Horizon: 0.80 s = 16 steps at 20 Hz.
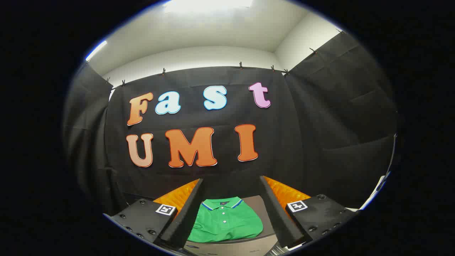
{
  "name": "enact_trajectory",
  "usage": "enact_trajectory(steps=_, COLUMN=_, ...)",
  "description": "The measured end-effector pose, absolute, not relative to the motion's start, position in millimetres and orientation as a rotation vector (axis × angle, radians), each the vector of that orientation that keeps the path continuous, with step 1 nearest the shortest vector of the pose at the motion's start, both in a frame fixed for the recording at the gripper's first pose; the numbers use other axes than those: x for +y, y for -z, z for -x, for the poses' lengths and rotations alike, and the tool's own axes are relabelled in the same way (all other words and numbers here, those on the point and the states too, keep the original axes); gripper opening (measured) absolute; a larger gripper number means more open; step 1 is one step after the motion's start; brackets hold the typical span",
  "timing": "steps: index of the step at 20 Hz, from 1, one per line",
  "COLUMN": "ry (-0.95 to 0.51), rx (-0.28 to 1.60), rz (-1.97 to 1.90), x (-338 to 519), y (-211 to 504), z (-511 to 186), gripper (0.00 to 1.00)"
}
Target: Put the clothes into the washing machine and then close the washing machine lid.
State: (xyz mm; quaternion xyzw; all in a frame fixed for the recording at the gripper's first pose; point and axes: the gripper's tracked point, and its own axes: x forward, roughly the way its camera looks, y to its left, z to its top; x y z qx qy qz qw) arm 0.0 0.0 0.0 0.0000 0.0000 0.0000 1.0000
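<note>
My hand-held gripper hangs released above the folded green polo shirt; pinching only its top layer risks it unfolding and slipping free.

A folded green polo shirt, collar trimmed in blue and buttoned, is seen lying flat on a grey surface, collar farthest away.

Bright ceiling light glare overhead, sharp centre, strong fisheye bending at edges
</note>
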Motion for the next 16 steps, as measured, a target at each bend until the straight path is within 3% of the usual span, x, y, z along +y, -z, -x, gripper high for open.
enact_trajectory(steps=16, ry=-0.005, rx=-0.004, rz=-0.003, x=9.1, y=-1.9, z=3.2, gripper=0.98)
